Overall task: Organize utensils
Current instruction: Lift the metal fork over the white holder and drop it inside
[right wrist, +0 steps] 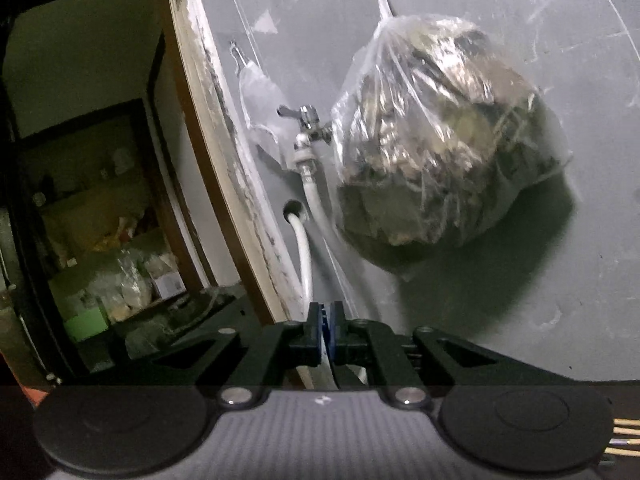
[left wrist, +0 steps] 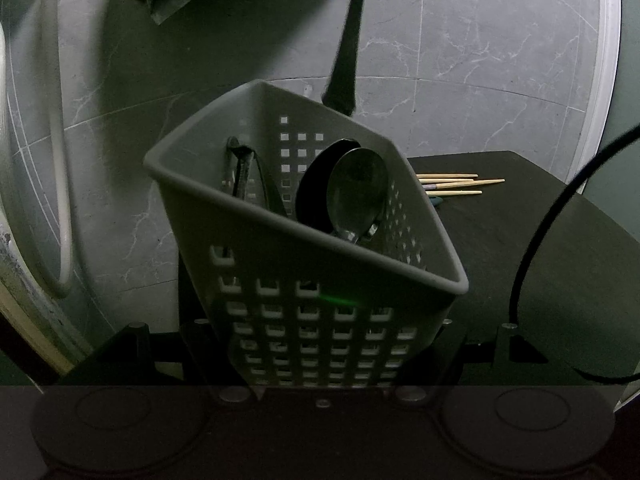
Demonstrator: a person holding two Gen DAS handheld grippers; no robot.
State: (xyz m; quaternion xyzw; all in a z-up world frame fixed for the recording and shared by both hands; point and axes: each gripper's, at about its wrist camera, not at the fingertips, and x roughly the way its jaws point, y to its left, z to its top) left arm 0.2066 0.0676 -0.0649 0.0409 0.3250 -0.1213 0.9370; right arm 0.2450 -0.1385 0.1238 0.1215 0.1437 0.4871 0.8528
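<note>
The left wrist view shows the left gripper [left wrist: 320, 360] clamping a grey utensil basket [left wrist: 304, 240] holding spoons [left wrist: 356, 196] over the dark table's [left wrist: 520, 240] near edge, chopsticks [left wrist: 456, 185] at its far edge. Only the right wrist view shows the right gripper [right wrist: 327, 334], pinched together and empty, facing a hanging plastic bag [right wrist: 440, 140].

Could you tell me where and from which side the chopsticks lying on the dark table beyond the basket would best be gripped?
Probably near mid-length, coming from above with the fingers across the bundle. The chopsticks lie flat and roughly parallel on the dark table, right of the grey basket, so a side approach has little to catch.
</note>
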